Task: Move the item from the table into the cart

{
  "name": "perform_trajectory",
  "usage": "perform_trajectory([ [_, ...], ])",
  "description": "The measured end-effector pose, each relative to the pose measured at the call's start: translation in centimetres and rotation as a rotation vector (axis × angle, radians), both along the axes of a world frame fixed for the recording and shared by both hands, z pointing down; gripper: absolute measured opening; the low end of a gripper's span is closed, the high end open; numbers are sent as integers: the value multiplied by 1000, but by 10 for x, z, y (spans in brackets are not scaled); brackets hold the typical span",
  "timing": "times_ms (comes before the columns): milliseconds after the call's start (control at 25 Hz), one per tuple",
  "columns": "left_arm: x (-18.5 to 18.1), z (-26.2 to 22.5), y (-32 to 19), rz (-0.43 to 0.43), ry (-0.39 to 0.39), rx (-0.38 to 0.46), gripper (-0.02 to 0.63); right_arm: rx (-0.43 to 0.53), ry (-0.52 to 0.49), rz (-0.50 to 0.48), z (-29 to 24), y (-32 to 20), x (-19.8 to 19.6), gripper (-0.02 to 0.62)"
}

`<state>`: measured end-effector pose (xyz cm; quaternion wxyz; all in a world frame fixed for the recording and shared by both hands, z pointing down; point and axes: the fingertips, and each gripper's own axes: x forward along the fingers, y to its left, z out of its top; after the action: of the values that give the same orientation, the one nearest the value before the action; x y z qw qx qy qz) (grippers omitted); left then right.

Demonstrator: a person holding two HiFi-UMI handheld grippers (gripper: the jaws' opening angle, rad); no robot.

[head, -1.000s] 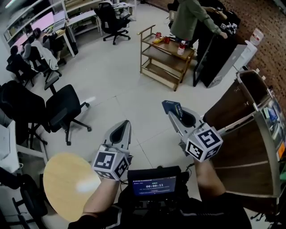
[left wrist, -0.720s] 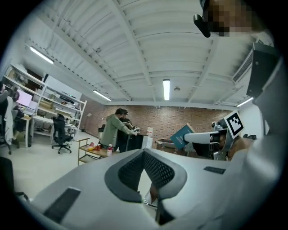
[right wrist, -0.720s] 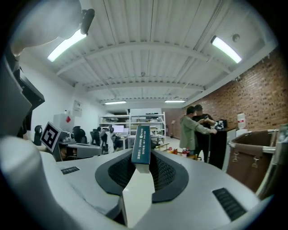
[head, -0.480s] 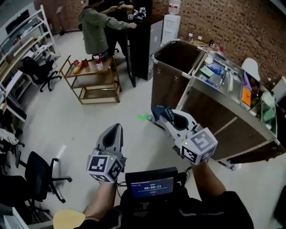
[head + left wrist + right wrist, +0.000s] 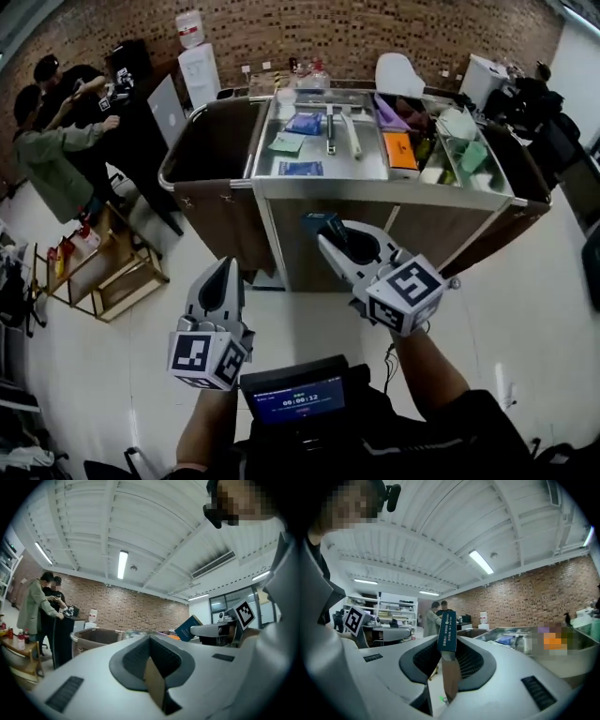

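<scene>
A slim dark blue box point(image 5: 319, 224) point(image 5: 448, 630) stands upright in my right gripper point(image 5: 325, 234) point(image 5: 447, 660), whose jaws are shut on its lower end. The box hangs in the air just in front of the brown cart point(image 5: 323, 187), below the rim of its steel top tray. That tray holds several small items. My left gripper point(image 5: 223, 269) point(image 5: 153, 667) is lower and to the left, shut, with nothing in it. The blue box point(image 5: 190, 626) also shows at the right of the left gripper view.
The cart has a deep open bin point(image 5: 211, 141) at its left end. Two people point(image 5: 56, 150) stand by a black cabinet at far left, near a low wooden trolley point(image 5: 108, 272). A water dispenser point(image 5: 197, 66) and a brick wall lie behind the cart.
The head view has swung from the office floor round to the cart, which now lies straight ahead and close. Both grippers keep their pose, the right still holding the box.
</scene>
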<state>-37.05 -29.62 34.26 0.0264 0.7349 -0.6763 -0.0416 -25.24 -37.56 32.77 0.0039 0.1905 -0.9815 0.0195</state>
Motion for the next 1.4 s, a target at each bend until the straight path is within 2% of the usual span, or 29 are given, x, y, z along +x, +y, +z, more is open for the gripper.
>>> perform_trajectory([
  [200,22,-5,-62,177,-19,19,0,4,15,195,-6,-47,48,78],
  [320,46,-6,-95,268,0,20,0,5,25,294,-10,-70,85,78],
  [560,113,-21,-156,402,-7,35,0,21,63,398,-24,-121,156,78],
  [760,175,-30,-215,463,-23,50,0,16,168,467,-22,-206,223,78],
  [1000,231,-39,-286,481,-32,52,0,-4,304,414,-18,-299,265,78],
  [1120,249,-43,-321,491,-80,33,0,-47,353,366,-12,-336,272,78],
  [1280,255,-42,-369,497,-101,-30,0,-135,443,317,3,-376,272,78],
  [1400,250,-34,-399,521,-47,-117,0,-208,516,293,19,-400,262,78],
])
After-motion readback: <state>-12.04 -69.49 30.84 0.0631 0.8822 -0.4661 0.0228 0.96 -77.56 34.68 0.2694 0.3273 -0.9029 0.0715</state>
